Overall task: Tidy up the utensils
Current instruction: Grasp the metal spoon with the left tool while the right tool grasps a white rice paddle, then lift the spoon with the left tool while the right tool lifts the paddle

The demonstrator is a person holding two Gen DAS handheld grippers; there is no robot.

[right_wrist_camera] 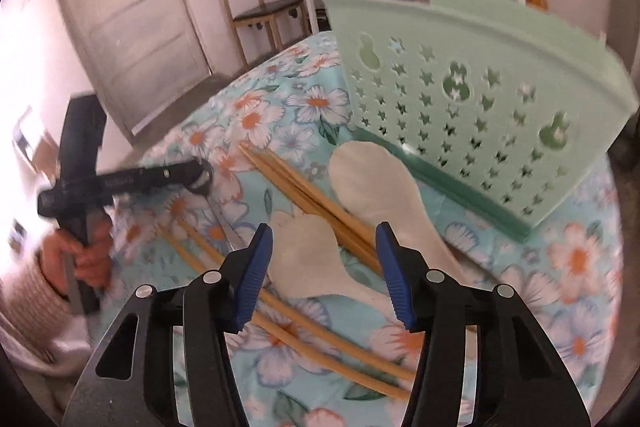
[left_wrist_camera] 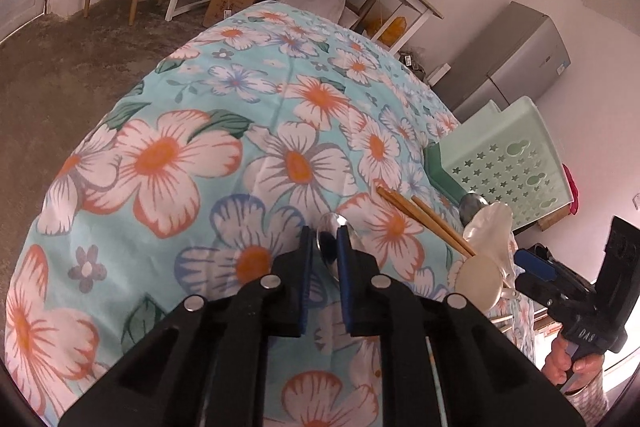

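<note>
Left half of floral tablecloth (left_wrist_camera: 168, 155) bare, free passage. Right side crowded: chopsticks (right_wrist_camera: 304, 183), white rice paddles (right_wrist_camera: 376, 179), green basket (right_wrist_camera: 460, 99) walling off far-right edge.

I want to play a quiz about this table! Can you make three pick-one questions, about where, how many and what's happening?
1. Where does the pale green star-holed plastic basket stand?
A floral tablecloth
B wooden chair
C floor

2. How many white flat rice paddles lie there?
A one
B two
C four

3. What is the left gripper doing?
A hanging open
B shut on a shiny metal spoon
C gripping chopsticks

Answers: 1 A, cloth lies under the basket. 2 B, two lie beside the chopsticks. 3 B, its jaws pinch the spoon.
</note>
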